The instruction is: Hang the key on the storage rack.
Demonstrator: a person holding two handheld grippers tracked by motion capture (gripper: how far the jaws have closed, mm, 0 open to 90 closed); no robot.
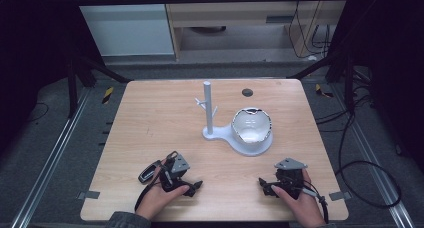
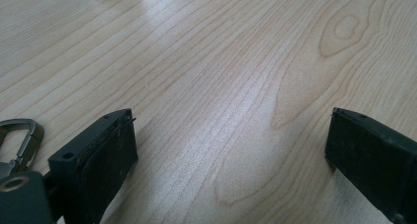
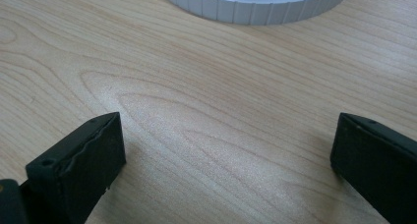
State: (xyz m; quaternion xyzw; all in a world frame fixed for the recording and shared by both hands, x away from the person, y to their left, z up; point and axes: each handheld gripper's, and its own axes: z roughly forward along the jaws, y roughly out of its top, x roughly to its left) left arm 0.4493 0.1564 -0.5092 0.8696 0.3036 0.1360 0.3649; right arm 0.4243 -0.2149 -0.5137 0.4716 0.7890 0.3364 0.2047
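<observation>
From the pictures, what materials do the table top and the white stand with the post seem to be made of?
Table top: pale wood or wood-look laminate; printed or real grain lines and a soft sheen show in both gripper views. White stand: probably matte plastic; the right gripper view shows its base rim with fine vertical facets, perhaps 3D-printed. That is only a guess.

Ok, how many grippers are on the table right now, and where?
2. The left gripper sits at the near left of the table, jaws apart. The right gripper sits at the near right, below the white stand, jaws apart. Both are empty.
</observation>
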